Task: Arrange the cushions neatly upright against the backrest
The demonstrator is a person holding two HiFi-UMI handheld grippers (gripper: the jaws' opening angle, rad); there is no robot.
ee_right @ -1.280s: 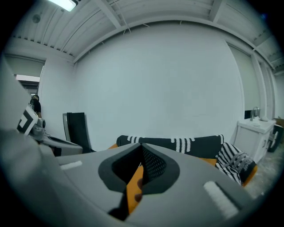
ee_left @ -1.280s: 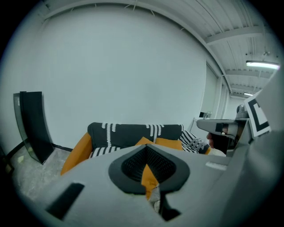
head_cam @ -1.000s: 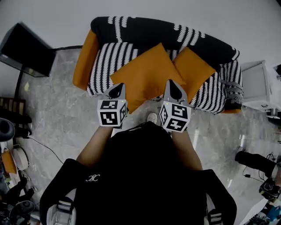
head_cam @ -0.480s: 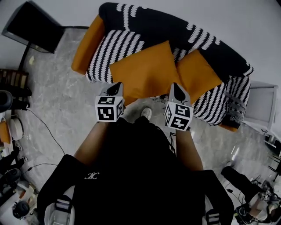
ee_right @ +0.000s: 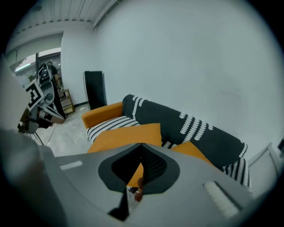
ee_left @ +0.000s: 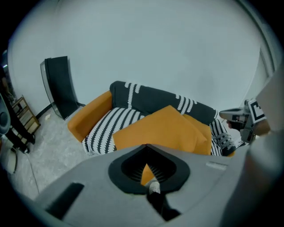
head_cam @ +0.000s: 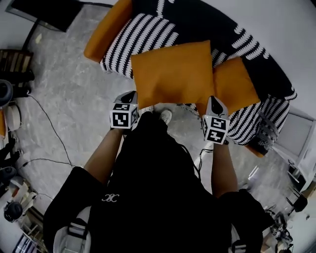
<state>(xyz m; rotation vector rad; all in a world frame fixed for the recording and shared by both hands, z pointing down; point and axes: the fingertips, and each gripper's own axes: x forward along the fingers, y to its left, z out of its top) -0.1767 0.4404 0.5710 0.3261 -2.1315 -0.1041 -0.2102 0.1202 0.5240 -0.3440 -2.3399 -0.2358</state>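
Note:
Two orange cushions lie flat on the striped seat of the sofa [head_cam: 143, 37]: a large one [head_cam: 173, 71] in the middle and a smaller one [head_cam: 236, 85] to its right, partly tucked under it. Neither leans on the black backrest [head_cam: 217, 22]. My left gripper [head_cam: 131, 94] hovers shut and empty just off the large cushion's front left corner. My right gripper [head_cam: 214, 100] is shut and empty too, near the front edge between the two cushions. The left gripper view shows both cushions [ee_left: 164, 131] [ee_left: 202, 128] ahead; the right gripper view shows them [ee_right: 126, 133] [ee_right: 191, 150] from the right.
An orange armrest [head_cam: 106, 29] ends the sofa on the left. A black panel [head_cam: 54, 7] stands past it. A white stand [head_cam: 298, 138] is at the right. Cables [head_cam: 47, 123] and clutter lie on the marble floor at left. My shoe [head_cam: 165, 116] is by the sofa front.
The head view has swung, so the sofa sits higher and more tilted in it. Both grippers have spread apart, the right one going right. The cushions have not moved.

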